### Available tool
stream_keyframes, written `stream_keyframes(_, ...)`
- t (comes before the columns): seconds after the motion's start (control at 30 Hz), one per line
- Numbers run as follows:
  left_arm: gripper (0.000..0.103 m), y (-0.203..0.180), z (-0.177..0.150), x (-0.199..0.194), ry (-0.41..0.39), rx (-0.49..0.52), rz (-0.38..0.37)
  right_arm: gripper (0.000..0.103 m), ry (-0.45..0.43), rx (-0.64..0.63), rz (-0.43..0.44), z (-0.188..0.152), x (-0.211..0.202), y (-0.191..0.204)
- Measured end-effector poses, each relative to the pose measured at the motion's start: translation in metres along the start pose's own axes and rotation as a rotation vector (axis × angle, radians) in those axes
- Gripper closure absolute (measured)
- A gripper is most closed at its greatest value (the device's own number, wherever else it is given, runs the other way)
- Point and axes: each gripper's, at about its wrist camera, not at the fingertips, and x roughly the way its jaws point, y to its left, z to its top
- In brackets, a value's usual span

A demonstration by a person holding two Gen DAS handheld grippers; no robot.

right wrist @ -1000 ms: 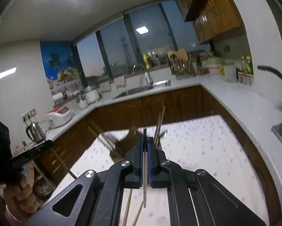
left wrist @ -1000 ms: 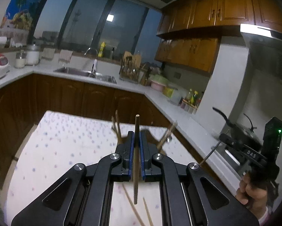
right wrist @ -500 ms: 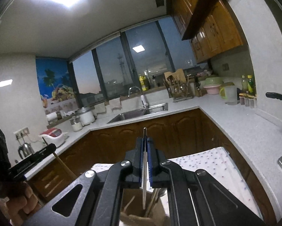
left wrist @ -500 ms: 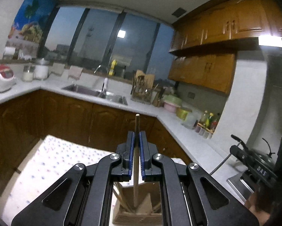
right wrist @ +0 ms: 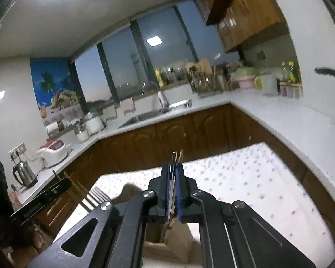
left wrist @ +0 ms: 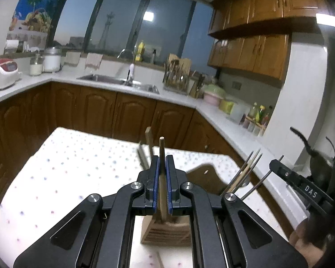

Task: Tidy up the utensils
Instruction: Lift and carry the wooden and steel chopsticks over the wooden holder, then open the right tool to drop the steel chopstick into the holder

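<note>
At frame centre the left hand-held gripper (left wrist: 162, 176) clamps an upright wooden chopstick (left wrist: 161, 156), its lower end inside a wooden utensil holder (left wrist: 165, 232) on the dotted counter (left wrist: 62, 174).

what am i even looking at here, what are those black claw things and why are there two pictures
No robot arm here: a person carries a hand-held gripper in each hand, with a wide-angle camera on each looking along its fingers. One picture comes from the left gripper, the other from the right gripper. The left one is shut on a wooden chopstick, the right one on a thin metal utensil. Below both stands a wooden holder on a dotted tablecloth, with other utensils already in it. In the left view, the right gripper appears at the right edge.
</note>
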Motion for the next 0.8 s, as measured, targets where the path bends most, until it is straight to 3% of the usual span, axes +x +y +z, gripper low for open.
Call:
stream_keyframes(0.17,0.098,0.000,-0.002,-0.001,-0.004,0.025,-0.010,0.097,0.088,-0.027,0.002,-0.013,0.017,0.004)
stream_keyframes(0.63,0.098,0.000,0.002,0.000,0.018,0.016,-0.028,0.097,0.102,0.009,0.004,-0.015,0.020,-0.007)
stream_keyframes(0.77,0.096,0.008,0.006,-0.003,0.037,-0.025,-0.049,0.090,0.095,0.031,0.012,-0.014,0.017,-0.011)
stream_keyframes(0.8,0.094,0.008,0.006,-0.006,0.035,-0.030,-0.051,0.084,0.087,0.044,0.016,-0.012,0.014,-0.013)
